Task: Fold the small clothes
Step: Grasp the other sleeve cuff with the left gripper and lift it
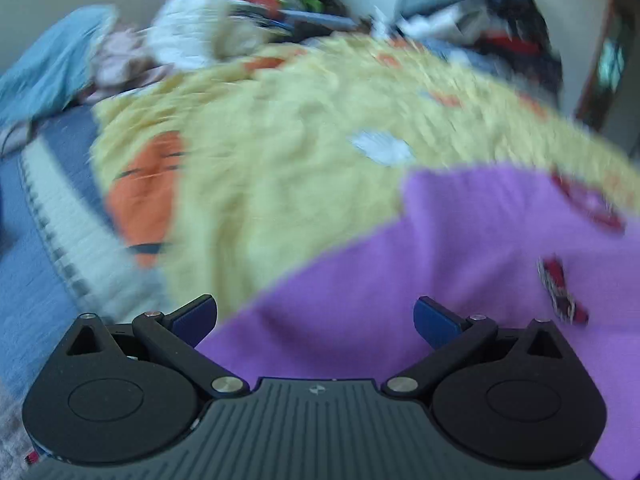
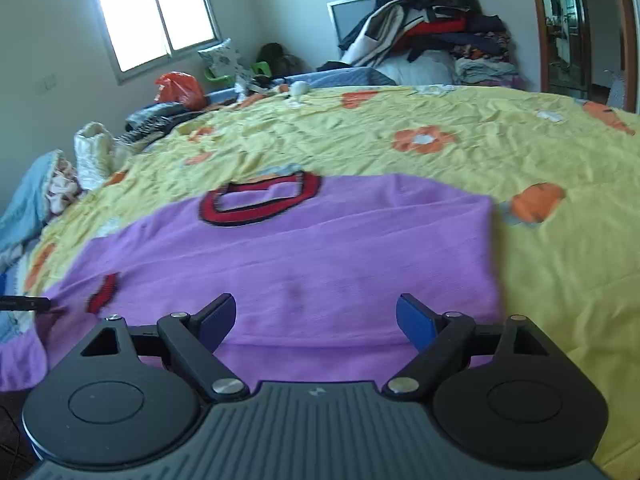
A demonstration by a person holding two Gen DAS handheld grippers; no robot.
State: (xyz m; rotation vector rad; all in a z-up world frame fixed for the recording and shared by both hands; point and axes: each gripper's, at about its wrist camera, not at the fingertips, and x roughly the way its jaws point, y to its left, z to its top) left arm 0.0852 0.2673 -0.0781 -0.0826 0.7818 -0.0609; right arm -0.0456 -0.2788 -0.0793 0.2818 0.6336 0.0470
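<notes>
A small purple top [image 2: 304, 256] with a red and black collar [image 2: 260, 200] and a red patch [image 2: 102, 294] lies flat on the yellow flowered bedsheet [image 2: 440, 140]. My right gripper [image 2: 316, 322] is open and empty, low over the top's near hem. In the blurred left wrist view the purple top [image 1: 420, 280] fills the lower right. My left gripper [image 1: 316, 322] is open and empty above its left edge. The tip of the left gripper shows at the far left of the right wrist view [image 2: 24, 303].
Loose clothes are heaped at the bed's left edge [image 2: 52, 188]. An orange bag [image 2: 180, 88] and clutter lie at the far side. A tall pile of clothes [image 2: 432, 28] stands at the back right. A door frame [image 2: 576, 28] is at the right.
</notes>
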